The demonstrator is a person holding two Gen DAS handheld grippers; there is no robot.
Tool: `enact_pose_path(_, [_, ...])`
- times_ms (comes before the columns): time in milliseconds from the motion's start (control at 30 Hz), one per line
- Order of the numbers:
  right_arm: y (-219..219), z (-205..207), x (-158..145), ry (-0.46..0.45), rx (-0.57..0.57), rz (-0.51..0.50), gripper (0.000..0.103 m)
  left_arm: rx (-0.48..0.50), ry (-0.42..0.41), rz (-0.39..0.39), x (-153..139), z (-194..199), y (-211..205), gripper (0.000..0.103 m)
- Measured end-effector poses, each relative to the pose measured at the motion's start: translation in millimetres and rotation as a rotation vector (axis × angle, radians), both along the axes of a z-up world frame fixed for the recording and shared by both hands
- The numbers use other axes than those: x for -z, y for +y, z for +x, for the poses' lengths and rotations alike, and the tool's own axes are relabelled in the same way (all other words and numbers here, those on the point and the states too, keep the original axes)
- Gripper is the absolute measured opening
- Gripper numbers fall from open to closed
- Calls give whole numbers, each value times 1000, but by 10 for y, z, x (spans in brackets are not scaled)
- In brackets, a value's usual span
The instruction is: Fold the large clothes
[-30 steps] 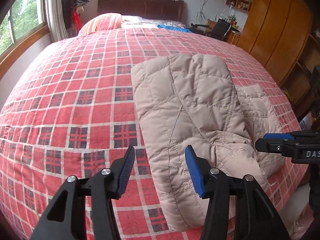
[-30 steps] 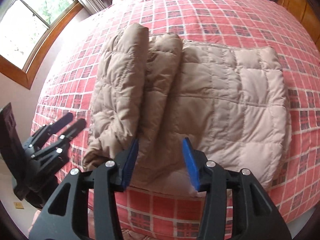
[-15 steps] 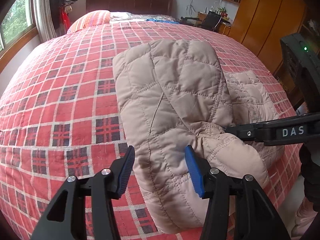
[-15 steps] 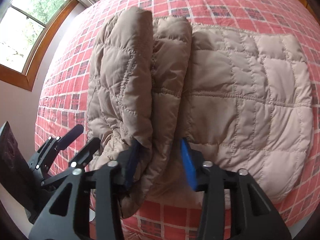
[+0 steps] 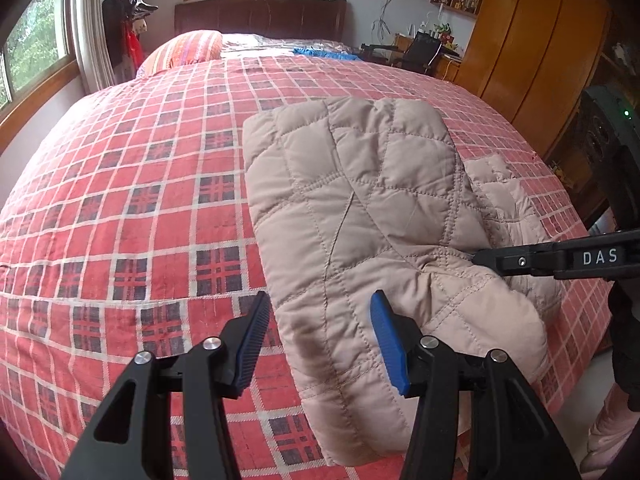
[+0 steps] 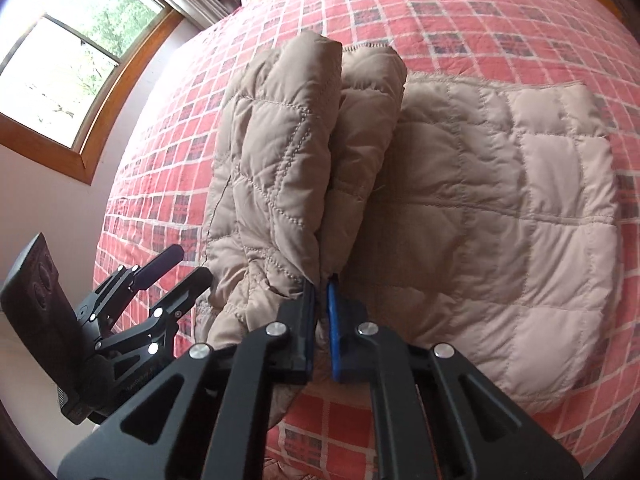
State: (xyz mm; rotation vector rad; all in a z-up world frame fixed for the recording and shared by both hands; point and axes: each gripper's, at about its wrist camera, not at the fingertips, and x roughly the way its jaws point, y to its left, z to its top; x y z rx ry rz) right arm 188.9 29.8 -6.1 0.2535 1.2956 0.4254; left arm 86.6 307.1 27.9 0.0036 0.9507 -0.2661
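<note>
A beige quilted jacket is lying on the bed, over the red checked cover, near the foot edge. It is part folded: in the right wrist view a doubled, puffed roll is lying along the 11 o'clock side of the flat panel. The right tongs are clenched on the near end of that roll, blue pads nearly meeting with fabric pinched between them. In the left wrist view the right tongs are coming in from 3 o'clock, with their tip at the puckered seam. The left tongs are released, jaws spread wide and holding nothing; the left finger is sitting over bare cover, the right finger over the jacket's near left edge. The key relation: the jacket's long axis is running from 6 toward 12 o'clock as the left tongs see it, straight ahead and slightly to 1 o'clock. The left tongs are nearer the free left edge; the right already have the roll. Judgement: the next fold is probably needing the left tongs to close on that near edge, so both ends move together. Risk: the puffy layers may be slipping apart if only one side is pulled.
</note>
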Motion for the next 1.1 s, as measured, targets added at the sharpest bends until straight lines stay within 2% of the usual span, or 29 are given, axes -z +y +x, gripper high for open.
enact_pose_path(200, [-460,-165,-452,-114,69,9,4,31,-32,-2,-119,-72,-147,54])
enact_pose_path(333, [-816,-226,-542,-138,137,-4,4,59,-44,2,-162,-86,-292,54])
enact_pose_path(433, [-1066,-216,-474,-128,187,-9,4,77,-39,13,-146,-67,-415,54])
enact_pose_path(633, [-1532,-156,-85,-54,264,-23,4,107,-21,45,-19,-11,-659,54])
enact_pose_path(733, [-1598,-138,169,-6,274,-33,4,124,-9,58,59,2,-767,54])
enact_pose_path(900, [-1580,-159,465,20,262,-75,5,140,21,56,215,25,-869,54])
enact_pose_path(967, [-1598,-161,455,20,251,-60,6,137,33,34,218,42,-840,54])
enact_pose_path(1067, [-1723,-159,324,9,253,19,10,127,74,-64,126,92,-654,54])
enact_pose_path(1100, [-1753,-165,245,-11,246,45,11,118,80,-100,89,106,-568,57])
